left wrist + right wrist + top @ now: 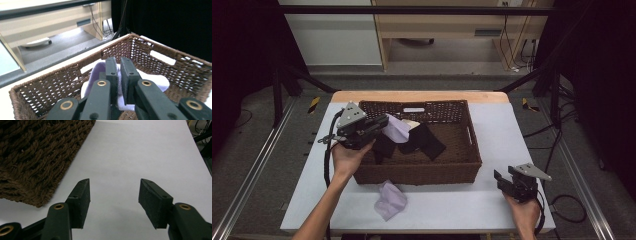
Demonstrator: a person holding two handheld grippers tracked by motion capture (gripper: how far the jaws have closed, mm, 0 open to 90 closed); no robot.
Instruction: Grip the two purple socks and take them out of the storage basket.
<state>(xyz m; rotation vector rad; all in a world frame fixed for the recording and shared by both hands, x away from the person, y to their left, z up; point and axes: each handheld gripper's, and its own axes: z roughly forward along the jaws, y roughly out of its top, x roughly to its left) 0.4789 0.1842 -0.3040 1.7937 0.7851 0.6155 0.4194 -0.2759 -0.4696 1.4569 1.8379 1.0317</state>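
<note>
over the basket's left rim: left gripper clamped on a lilac cloth, hanging above the interior, black cloth beneath. near the tabletop's front right corner: right gripper spread wide, empty. second lilac cloth by the front edge, likely nearer the left hand.

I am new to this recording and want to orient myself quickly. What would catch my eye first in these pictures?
First, the brown wicker basket in the middle of the white table, with dark cloths inside. The left gripper holds a lilac cloth over the basket's left side. A second lilac cloth lies on the table in front of the basket, and the right gripper rests open at the near right corner.
</note>
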